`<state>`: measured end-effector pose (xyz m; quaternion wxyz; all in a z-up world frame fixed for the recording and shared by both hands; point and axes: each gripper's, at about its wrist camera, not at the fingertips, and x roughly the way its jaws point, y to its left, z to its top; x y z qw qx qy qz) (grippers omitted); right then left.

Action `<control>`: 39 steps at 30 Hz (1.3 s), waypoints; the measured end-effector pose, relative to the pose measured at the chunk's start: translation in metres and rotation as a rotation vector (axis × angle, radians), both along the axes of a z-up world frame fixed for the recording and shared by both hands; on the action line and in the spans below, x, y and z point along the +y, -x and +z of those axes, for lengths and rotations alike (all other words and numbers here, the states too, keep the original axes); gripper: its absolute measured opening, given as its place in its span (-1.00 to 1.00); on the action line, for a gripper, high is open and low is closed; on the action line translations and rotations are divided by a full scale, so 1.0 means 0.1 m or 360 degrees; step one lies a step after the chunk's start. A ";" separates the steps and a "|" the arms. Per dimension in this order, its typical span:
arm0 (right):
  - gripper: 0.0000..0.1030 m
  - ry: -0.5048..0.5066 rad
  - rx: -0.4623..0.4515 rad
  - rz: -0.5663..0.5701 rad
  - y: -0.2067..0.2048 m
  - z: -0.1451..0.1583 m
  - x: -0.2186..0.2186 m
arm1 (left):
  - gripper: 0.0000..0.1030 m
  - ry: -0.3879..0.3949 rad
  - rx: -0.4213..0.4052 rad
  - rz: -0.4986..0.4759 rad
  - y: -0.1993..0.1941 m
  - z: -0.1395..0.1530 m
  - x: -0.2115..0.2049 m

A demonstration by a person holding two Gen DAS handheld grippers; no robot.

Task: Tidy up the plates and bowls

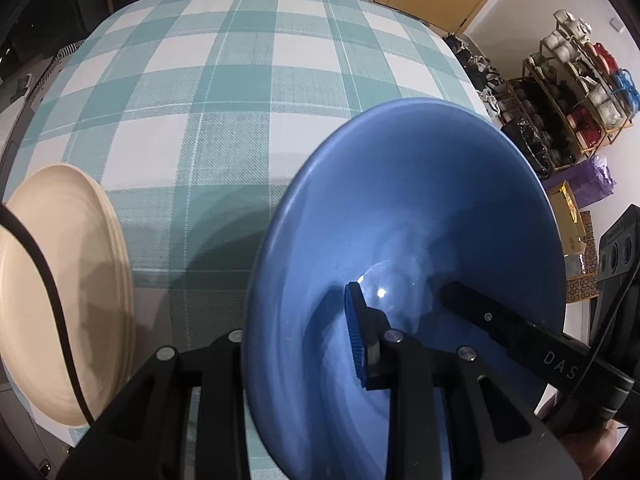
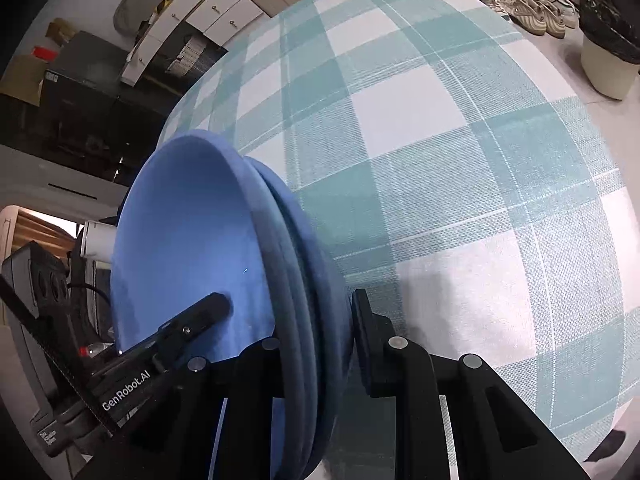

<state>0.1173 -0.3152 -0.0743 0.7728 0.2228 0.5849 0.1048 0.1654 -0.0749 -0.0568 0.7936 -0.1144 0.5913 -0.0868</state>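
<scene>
Blue bowl [image 1: 420, 208] rim hiding left hand-held gripper [image 1: 296, 344] finger.

A teal-and-white checked tablecloth [image 1: 224, 92] is spread over the table. A wire rack [image 1: 576, 92] stacked with spools of cord is seen by the white wall, with a purple bag [image 1: 592, 178] beside it. Shoes [image 2: 532, 8] are scattered on the floor near a lined bin [image 2: 608, 60].

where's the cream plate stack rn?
Left wrist view, far left: the cream plate stack sits on the checked tablecloth, left of the blue bowl held by the left gripper.
</scene>
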 end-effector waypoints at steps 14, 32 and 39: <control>-0.64 -0.0092 0.0038 -0.0044 -0.01 0.29 0.24 | -0.49 -0.0007 -0.0033 0.0066 0.06 0.28 0.30; -0.65 -0.0101 0.0046 0.0150 -0.11 0.67 1.57 | -0.49 -0.0070 -0.0054 0.0242 0.21 0.52 1.56; -0.65 -0.0061 0.0065 0.0262 -0.08 0.61 2.22 | -0.48 -0.0079 -0.0027 0.0353 0.35 0.38 2.12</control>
